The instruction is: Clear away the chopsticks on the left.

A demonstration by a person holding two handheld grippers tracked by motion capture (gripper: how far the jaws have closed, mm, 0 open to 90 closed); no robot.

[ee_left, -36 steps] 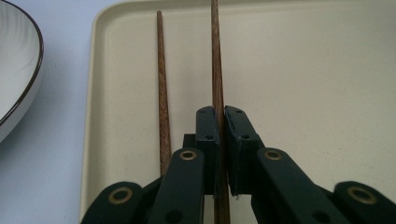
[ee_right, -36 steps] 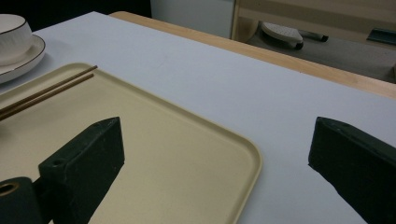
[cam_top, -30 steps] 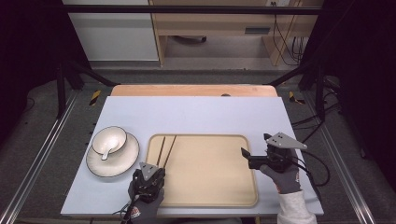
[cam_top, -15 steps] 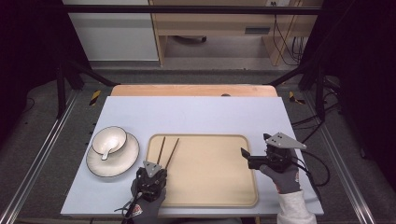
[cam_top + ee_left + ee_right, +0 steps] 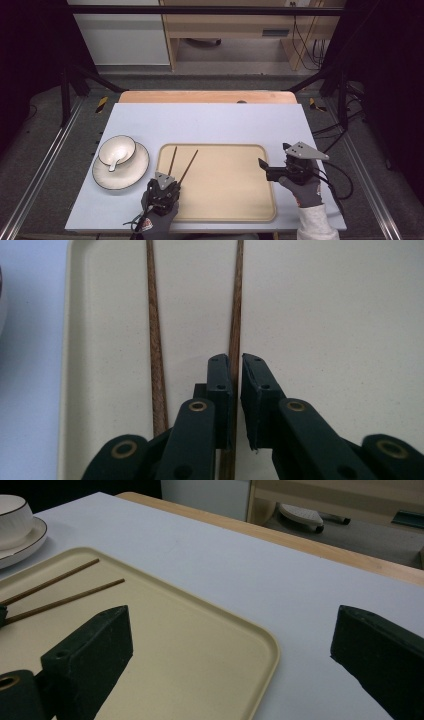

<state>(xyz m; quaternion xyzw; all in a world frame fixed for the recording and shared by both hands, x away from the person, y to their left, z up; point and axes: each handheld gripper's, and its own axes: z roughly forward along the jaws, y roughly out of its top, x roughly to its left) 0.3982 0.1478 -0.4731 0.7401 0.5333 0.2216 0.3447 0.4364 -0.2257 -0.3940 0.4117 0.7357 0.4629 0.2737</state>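
The left gripper (image 5: 236, 371) pinched one chopstick (image 5: 236, 300) near the tray's (image 5: 250, 212) left edge, while the right gripper (image 5: 230, 645) gaped wide, empty.

Chopsticks (image 5: 181, 164): two thin brown wooden sticks, lying flat, splayed apart, apparently untouching, at the tray's left end.

Brown chopsticks (image 5: 181, 165), beige tray (image 5: 235, 210), black-rimmed white plate (image 5: 116, 177).
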